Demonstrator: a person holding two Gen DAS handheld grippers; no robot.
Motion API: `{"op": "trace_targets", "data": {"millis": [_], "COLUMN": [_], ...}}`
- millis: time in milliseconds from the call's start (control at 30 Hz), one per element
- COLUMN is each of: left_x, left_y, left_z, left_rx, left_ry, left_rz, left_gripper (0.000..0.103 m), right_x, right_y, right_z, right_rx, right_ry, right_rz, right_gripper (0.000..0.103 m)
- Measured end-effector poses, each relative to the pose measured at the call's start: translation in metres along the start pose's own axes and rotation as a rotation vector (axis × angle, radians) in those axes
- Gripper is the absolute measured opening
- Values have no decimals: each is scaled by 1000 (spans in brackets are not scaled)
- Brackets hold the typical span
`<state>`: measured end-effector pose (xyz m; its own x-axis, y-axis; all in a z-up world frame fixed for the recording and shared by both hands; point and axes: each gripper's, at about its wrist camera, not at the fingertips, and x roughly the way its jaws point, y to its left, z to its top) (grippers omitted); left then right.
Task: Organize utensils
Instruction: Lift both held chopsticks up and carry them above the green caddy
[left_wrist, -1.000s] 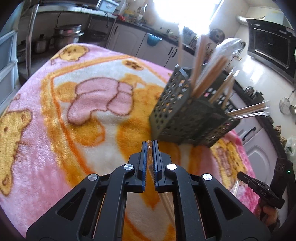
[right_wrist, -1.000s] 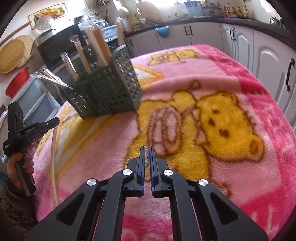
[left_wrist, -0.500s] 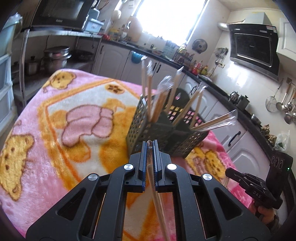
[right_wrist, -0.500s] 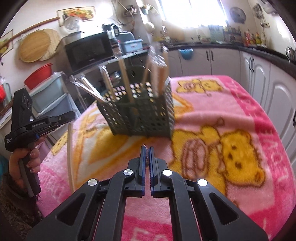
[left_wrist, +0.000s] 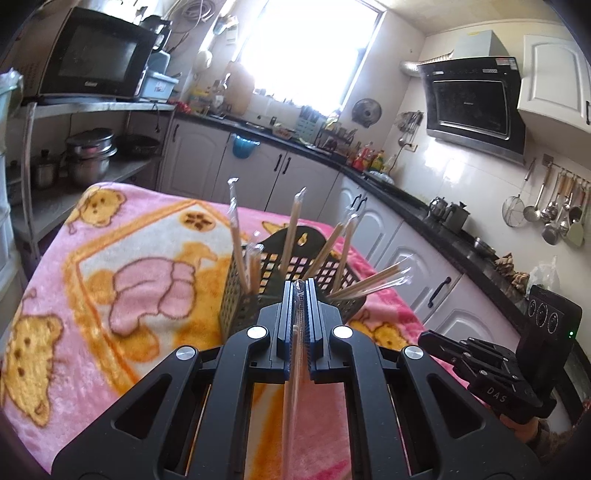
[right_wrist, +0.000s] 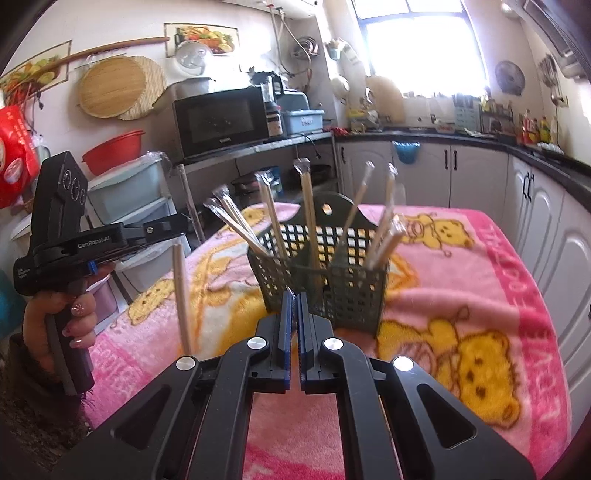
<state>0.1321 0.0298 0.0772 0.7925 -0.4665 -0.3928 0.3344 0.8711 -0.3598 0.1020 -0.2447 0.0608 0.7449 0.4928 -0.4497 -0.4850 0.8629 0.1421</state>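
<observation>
"GenRobot.AI" stands in white on the black body of the left gripper (right_wrist: 162, 225), and "DAS" on the underside of the right gripper (left_wrist: 428, 338) beside the chopstick basket (left_wrist: 291, 288).

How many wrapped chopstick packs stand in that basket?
7 packs: two leaning left, four upright across the basket, one short at right. More may be hidden.

One perforated caddy (right_wrist: 325, 284) holds wrapped chopstick pairs (right_wrist: 308, 206) — about eight sticking up. Two grippers — left gripper (left_wrist: 299, 295), right gripper (right_wrist: 293, 306); one more wrapped pair (right_wrist: 181, 291) hangs from the left.
</observation>
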Motion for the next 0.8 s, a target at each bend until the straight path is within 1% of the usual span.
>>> {"op": "trace_targets", "data": {"millis": [400,800], "left_x": [-10,-16], "left_y": [-19,-42], "left_z": [20,41], "left_rx": [36,75], "left_ry": [-56,-122], "left_rz": [-45,-77], "left_gripper": [3,3], "right_x": [-13,-29], "right_y": [10,13], "right_z": [21,48], "right_rx": [-54,-80], "right_ry": [-61,-152], "right_rz": [4,-1], "right_gripper": [3,3]}}
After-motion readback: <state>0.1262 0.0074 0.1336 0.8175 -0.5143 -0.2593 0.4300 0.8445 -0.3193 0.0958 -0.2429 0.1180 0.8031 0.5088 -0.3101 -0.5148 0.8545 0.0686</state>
